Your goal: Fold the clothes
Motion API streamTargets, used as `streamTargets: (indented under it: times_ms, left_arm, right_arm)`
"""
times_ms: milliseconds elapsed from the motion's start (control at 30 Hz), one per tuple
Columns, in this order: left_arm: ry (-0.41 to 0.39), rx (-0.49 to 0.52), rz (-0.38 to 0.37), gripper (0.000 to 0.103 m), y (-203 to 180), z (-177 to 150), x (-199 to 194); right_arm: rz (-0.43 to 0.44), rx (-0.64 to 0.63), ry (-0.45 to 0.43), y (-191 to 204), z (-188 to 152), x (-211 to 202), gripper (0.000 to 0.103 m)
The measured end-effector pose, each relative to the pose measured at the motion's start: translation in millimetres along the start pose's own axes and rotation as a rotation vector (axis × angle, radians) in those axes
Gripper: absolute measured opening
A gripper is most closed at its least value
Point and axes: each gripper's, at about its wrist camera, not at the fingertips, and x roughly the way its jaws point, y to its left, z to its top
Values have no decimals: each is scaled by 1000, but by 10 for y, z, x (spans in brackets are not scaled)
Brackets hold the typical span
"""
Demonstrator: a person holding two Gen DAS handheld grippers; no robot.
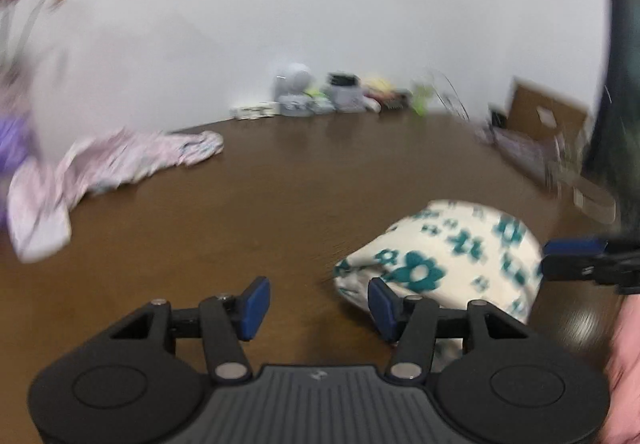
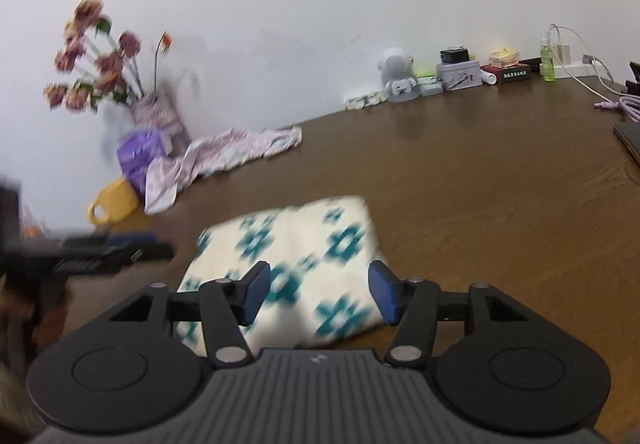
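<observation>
A folded cream cloth with teal flowers [image 1: 440, 256] [image 2: 304, 240] lies on the brown table [image 1: 280, 196] [image 2: 480, 184]. My left gripper [image 1: 319, 304] is open over bare table at the cloth's left edge, and its right finger stands in front of that edge. My right gripper [image 2: 318, 292] is open just above the cloth's near side, and its pads do not press the fabric. Each gripper shows in the other's view: the right one [image 1: 560, 258] beside the cloth, the left one [image 2: 136, 244] blurred at the left. A crumpled pink floral garment [image 1: 120, 160] [image 2: 224, 156] lies further back left.
A vase of flowers [image 2: 96, 60], a purple pack [image 2: 140, 152] and a yellow mug [image 2: 114, 204] stand at the back left. Small boxes, a tin and bottles [image 2: 460, 74] line the wall. Cables [image 2: 616, 104] and a cardboard box [image 1: 544, 116] are on the right.
</observation>
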Motion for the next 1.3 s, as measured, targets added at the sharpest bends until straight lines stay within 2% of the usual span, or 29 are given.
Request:
streamTargets:
  times_ms: [133,300,333,400,433,633,733,800,900,933,1033,1200,1300]
  left_arm:
    - [20,178,-60,52,26,44,249]
    - [-9,276,-189,51,41,67,440]
    - [-13,293,-217,45,44,67,473]
    - [4,287,-281,25,60,63,489]
    - [5,285,-284,16,26,31,442]
    - [7,256,-257,11,-234,-193,105]
    - [45,165,-196,10,-406,-317,-68]
    - [41,111,-176,10,-503,-390,-161]
    - [3,88,-95,16,-599,-416,-259]
    - [-15,90,-64,17,-602,-408,-285]
    - [-50,104,-13,43,-555,-355,-316]
    - [-17,163,-37,44,-516,-234,-116]
    - [-16,183,-21,43,-569,-254,-43]
  right_arm:
    - [-72,57,-22,74,-121,36,57]
    - [-58,175,-7,-62,-130,186,57]
    - [-54,180,-3,-85,-119,225,57]
    - [-57,171,0,-120,-72,295,57]
    - [-57,163,0,-144,-37,331,57]
    - [-3,88,30,-329,282,649,57]
    - [75,66,55,-376,445,832,57]
    - [134,49,73,-391,536,953,57]
    - [180,58,91,-409,614,1061,57]
    - [174,77,84,-435,612,1032,57]
    - [138,104,44,-464,517,768,57]
    - [87,53,-44,-223,152,126,57]
    - [39,0,-58,-77,-40,-50,57]
